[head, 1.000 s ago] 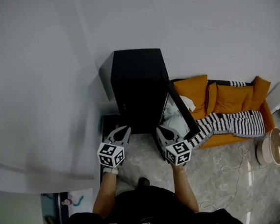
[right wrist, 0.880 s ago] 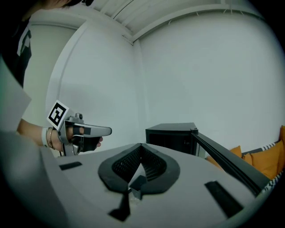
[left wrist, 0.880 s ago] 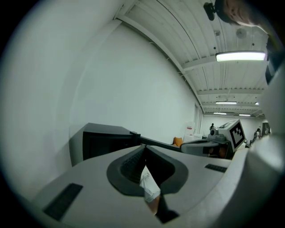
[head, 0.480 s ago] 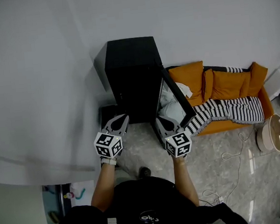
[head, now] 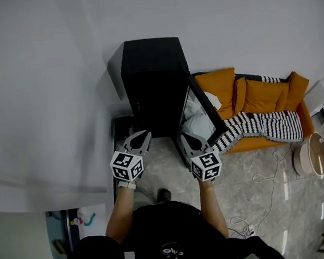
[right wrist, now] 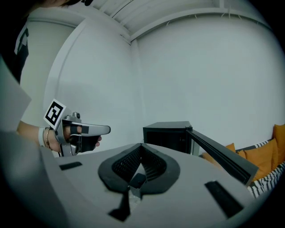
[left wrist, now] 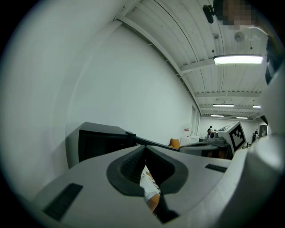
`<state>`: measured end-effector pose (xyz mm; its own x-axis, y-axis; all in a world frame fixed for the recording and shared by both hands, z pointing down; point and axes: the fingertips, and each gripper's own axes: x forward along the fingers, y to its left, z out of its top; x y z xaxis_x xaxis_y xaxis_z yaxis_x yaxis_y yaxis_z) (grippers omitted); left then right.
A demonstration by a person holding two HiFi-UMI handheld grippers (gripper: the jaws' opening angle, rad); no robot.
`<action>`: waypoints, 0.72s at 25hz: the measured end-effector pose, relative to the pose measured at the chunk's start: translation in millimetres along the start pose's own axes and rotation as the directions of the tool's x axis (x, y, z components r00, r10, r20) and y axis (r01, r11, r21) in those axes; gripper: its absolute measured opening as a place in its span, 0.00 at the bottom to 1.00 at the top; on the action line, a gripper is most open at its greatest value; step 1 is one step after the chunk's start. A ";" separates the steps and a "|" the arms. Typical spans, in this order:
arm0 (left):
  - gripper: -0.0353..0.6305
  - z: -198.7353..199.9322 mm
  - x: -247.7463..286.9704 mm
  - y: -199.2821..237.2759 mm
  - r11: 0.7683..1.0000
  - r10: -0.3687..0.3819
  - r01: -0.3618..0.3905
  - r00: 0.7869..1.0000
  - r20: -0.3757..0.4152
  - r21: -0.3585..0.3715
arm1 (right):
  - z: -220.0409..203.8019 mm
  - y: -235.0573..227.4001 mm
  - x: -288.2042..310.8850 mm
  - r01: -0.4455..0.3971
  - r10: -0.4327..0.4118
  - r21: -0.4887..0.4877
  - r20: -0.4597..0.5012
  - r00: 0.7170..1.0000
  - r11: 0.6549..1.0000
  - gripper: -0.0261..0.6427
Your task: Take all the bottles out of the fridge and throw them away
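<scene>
Head view, looking steeply down. The black fridge (head: 152, 90) stands at upper centre of the frame against the white wall (head: 243, 21). Its door (head: 205, 111) is swung open toward the right, and pale items show on the door's inner face. No view shows the fridge's contents clearly enough to pick out a bottle.

The 2 grippers are held side by side just below the fridge, both pointing toward it. The left gripper (head: 141, 136) sits at lower left of the fridge front. The right gripper (head: 187, 138) sits at the foot of the open door. Each carries its marker cube at the near end, above the person's forearm.

Left gripper view: the jaws are clenched, tips meeting, with nothing between the pads. The fridge lies beyond them at centre left.

Right gripper view: the jaws are likewise pressed together and empty. The fridge stands beyond the tips, and its door edge runs toward the lower right.

Surroundings: an orange sofa (head: 262, 102) with a black-and-white striped blanket (head: 259, 131) lies right of the door. A round beige container (head: 312, 163) stands at the right edge, and a white cable (head: 270, 185) trails over the grey stone floor (head: 172, 173).
</scene>
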<state>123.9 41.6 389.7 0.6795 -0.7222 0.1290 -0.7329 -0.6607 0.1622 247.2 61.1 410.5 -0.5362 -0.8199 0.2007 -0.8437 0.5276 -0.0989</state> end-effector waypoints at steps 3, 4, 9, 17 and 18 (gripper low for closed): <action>0.06 -1.5 -0.2 2.5 1.000 0.004 -0.004 1.000 -0.004 0.002 | 1.3 2.5 3.7 -0.004 0.004 0.001 -0.001 1.000 1.000 0.05; 0.06 -1.9 -0.7 3.7 1.000 0.006 -0.006 1.000 -0.005 0.004 | 1.4 3.5 5.1 -0.004 0.004 0.001 -0.001 1.000 1.000 0.05; 0.06 -3.3 -2.0 11.2 1.000 0.014 -0.014 1.000 -0.007 0.005 | -0.1 8.3 13.5 -0.019 0.019 -0.012 -0.007 1.000 1.000 0.05; 0.06 -6.6 -5.6 19.4 1.000 0.024 -0.024 1.000 -0.003 -0.004 | 1.2 13.3 20.8 -0.022 0.021 -0.012 -0.012 1.000 1.000 0.05; 0.06 -6.9 -6.2 20.6 1.000 0.026 -0.026 1.000 -0.002 -0.006 | 0.3 13.9 21.8 -0.024 0.024 -0.014 -0.013 1.000 1.000 0.05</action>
<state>104.8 33.9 399.0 0.6605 -0.7385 0.1353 -0.7500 -0.6407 0.1644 223.8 50.6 413.2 -0.5560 -0.8040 0.2108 -0.8300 0.5503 -0.0904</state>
